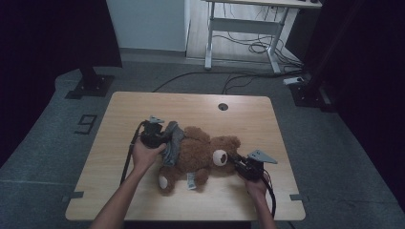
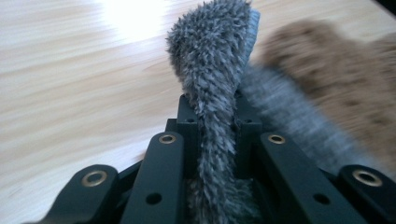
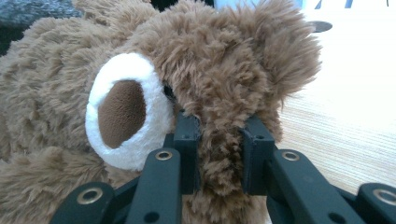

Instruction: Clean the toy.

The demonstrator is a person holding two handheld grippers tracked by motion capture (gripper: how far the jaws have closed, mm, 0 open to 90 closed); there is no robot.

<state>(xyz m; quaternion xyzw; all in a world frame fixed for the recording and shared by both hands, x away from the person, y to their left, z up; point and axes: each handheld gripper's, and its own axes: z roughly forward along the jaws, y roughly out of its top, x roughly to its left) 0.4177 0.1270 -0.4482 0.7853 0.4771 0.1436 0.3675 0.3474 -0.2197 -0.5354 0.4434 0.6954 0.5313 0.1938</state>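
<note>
Left gripper [image 2: 212, 126]: jaws clamped narrow on a strip of shaggy grey plush cloth [image 2: 212, 70], pulled up and away from the fuzzy brown teddy bear [image 1: 200, 155], likely to peel the garment off. Right gripper [image 3: 219, 140]: jaws pinched into brown fur beside the white muzzle [image 3: 123, 109], apparently pinning the head down as an anchor. Bear lying flat mid-way across the pale wooden table [image 1: 191, 102], between both hands. Hard to tell: how much grey cloth wraps the body, blurred in the left gripper view; eyes buried in fur.
</note>
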